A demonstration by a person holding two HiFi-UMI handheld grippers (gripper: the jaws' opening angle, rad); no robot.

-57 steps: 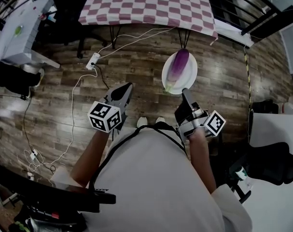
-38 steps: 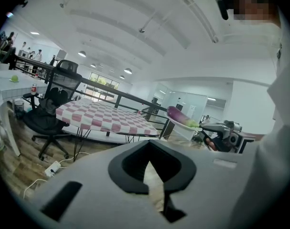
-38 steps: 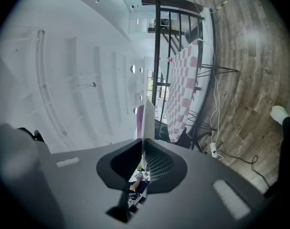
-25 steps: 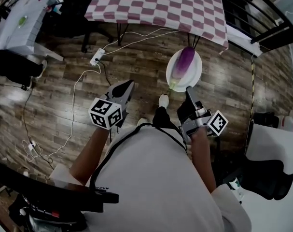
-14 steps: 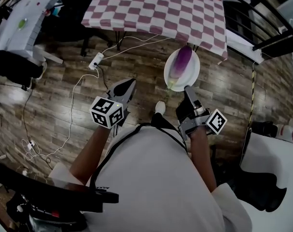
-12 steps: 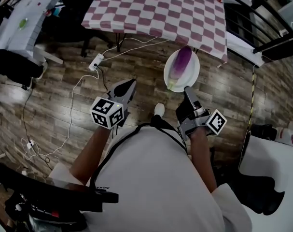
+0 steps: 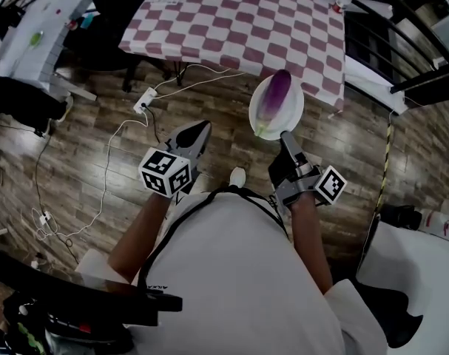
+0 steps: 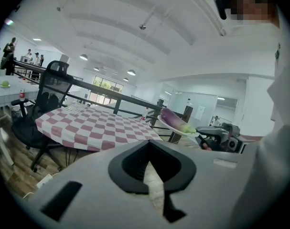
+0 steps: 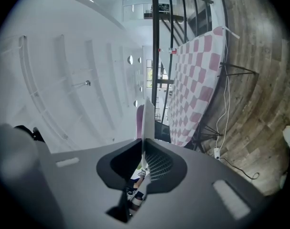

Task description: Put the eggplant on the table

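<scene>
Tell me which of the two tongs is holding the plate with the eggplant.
The right tongs: they pinch the rim of the white plate, eggplant on it. The left tongs are shut on nothing.

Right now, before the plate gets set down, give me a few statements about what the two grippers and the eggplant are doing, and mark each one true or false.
1. The eggplant lies on a white plate. True.
2. The right gripper clamps the plate by its rim. True.
3. The plate rests on the checkered table. False: it is held over the wooden floor, short of the table.
4. The left gripper holds the eggplant. False: its jaws are together with nothing between them.
</scene>
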